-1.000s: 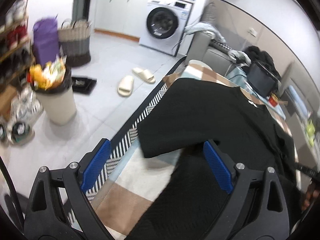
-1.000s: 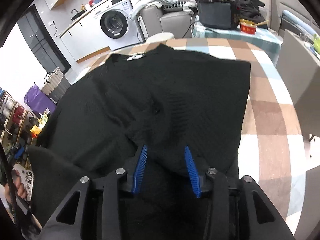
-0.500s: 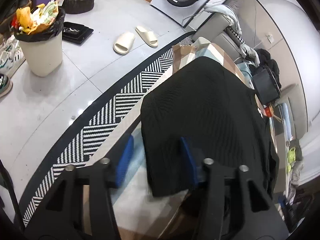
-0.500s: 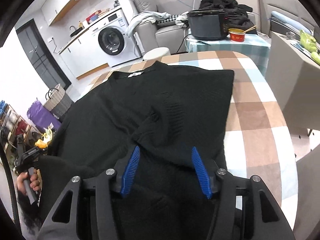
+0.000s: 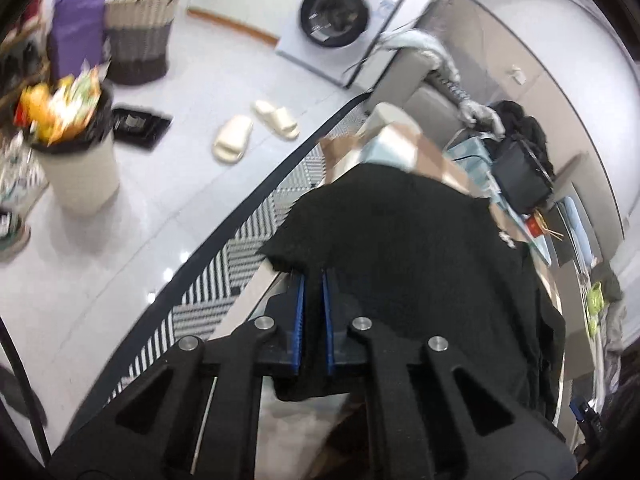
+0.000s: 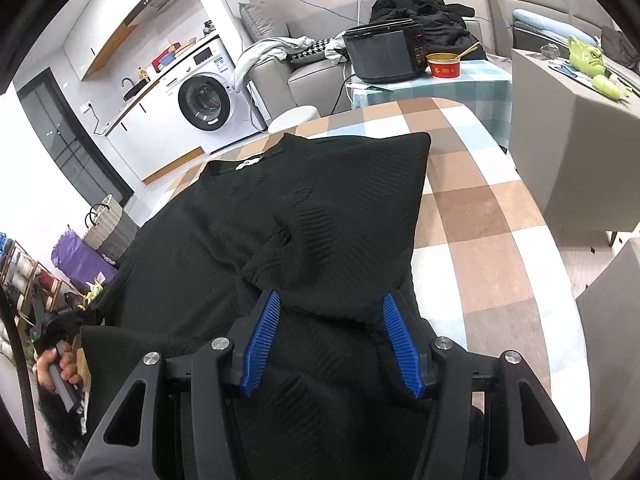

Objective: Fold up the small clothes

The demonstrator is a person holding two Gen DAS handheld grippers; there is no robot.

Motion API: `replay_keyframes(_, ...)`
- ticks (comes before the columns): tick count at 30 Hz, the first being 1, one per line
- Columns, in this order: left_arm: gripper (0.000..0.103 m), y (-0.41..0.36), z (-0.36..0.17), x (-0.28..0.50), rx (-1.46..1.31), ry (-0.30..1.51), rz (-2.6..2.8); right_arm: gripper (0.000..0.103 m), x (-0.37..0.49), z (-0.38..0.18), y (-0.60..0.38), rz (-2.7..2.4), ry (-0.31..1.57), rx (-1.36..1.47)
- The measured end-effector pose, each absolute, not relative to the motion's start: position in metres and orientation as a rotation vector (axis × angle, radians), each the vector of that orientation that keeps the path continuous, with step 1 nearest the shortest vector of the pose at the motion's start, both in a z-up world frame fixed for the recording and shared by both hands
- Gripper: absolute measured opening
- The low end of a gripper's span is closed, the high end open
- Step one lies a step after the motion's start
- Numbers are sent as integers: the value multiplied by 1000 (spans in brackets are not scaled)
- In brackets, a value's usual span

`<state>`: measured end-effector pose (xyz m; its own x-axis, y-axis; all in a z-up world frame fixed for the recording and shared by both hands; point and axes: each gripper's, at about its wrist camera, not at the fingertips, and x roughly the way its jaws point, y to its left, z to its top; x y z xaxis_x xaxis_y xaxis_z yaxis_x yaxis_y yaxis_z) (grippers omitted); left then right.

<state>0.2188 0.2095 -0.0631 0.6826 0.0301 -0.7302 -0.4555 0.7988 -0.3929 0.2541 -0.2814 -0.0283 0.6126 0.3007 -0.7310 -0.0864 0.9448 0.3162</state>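
A black ribbed knit top (image 6: 280,224) lies spread on the checked tablecloth (image 6: 480,216); its right sleeve is folded in over the body. It also shows in the left wrist view (image 5: 400,248). My left gripper (image 5: 313,280) is shut on the top's left sleeve edge, at the table's left side. My right gripper (image 6: 330,308) is open, its blue pads on either side of the folded sleeve end, resting over the cloth. The left gripper and the hand that holds it show at the far left of the right wrist view (image 6: 56,328).
A black cooker (image 6: 384,54) and a red bowl (image 6: 443,65) stand on a side table beyond the far edge. A grey cabinet (image 6: 580,128) stands to the right. On the floor to the left are a full bin (image 5: 76,160), slippers (image 5: 256,128) and a striped rug (image 5: 248,248).
My left gripper has closed on the left sleeve edge, after being open a second ago. My right gripper has opened wider and drawn back a little from the folded right sleeve.
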Motion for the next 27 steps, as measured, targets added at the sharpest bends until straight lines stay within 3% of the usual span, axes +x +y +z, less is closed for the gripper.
replay_keyframes(8,5,115,25,279,-413,680,77,56,246,-28,-284,237,872,286)
replay_keyframes(13,7,22,28,316,-347,777,-170,56,244,-27,-284,242,872,284)
replay_keyframes(15,15,3,19,323,-340,832,-218,56,243,-26,-285,235,875,284)
replay_keyframes(17,44,-1,13,319,-327,841,-202,56,242,-26,-287,229,877,288)
replay_keyframes(19,58,7,12,308,-338,808,-175,56,240,-26,-289,224,878,292)
replay_keyframes(27,59,67,-29,295,-410,864,-38,57,244,-27,-289,230,883,291)
